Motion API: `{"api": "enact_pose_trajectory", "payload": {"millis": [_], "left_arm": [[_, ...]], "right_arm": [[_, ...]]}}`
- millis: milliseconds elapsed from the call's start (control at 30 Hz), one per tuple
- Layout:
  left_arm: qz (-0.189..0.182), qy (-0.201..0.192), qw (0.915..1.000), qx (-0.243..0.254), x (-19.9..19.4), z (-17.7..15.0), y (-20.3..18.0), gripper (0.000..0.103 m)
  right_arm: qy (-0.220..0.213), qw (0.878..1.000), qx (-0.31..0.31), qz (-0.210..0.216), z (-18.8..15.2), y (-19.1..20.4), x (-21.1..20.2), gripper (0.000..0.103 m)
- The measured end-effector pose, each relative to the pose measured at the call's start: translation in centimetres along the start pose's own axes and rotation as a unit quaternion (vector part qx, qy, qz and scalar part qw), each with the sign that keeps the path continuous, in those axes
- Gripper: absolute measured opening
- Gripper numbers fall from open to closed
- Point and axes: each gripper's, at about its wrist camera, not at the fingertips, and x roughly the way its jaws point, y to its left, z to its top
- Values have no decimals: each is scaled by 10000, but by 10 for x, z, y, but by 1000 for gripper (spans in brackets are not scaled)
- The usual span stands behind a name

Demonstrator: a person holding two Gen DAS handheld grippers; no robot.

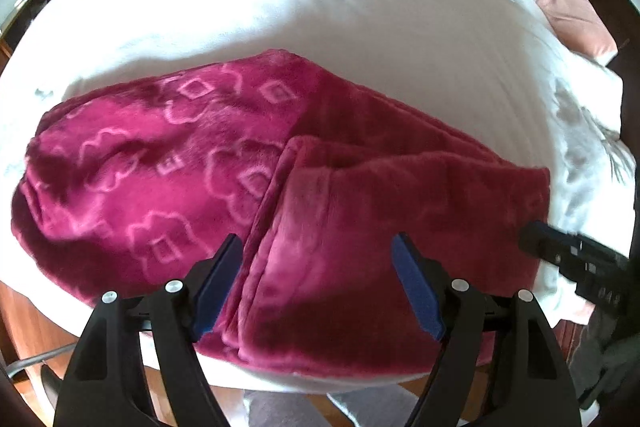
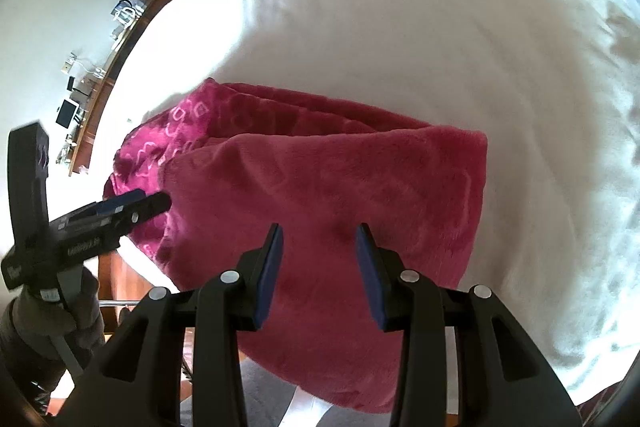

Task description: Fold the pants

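Hovering left wrist view: my left gripper (image 1: 316, 287), jaws spread and empty, over the folded magenta fleece pants (image 1: 224, 195) lying long axis left-right on the white bed cover (image 1: 320, 7); flap edge right below | right wrist view: my right gripper (image 2: 318, 267) parted, empty, above the plain flap; left gripper nearer the patterned end; nothing blocking.
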Motion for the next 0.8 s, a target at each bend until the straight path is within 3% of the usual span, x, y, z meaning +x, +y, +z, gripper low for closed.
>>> {"api": "enact_pose_trajectory", "payload": {"millis": [233,500,800], "left_arm": [[154,156,9975,-666,32,37,22,72],[558,228,9982,-71,65,52,10,73],[9,279,9993,-260,51,62,35,74]], "right_arm": [[85,9998,127,-136,3,-5,17,39],[243,9989,208,-346,7,-6,38,39],[274,9978,317,-509,11,2,39,39]]}}
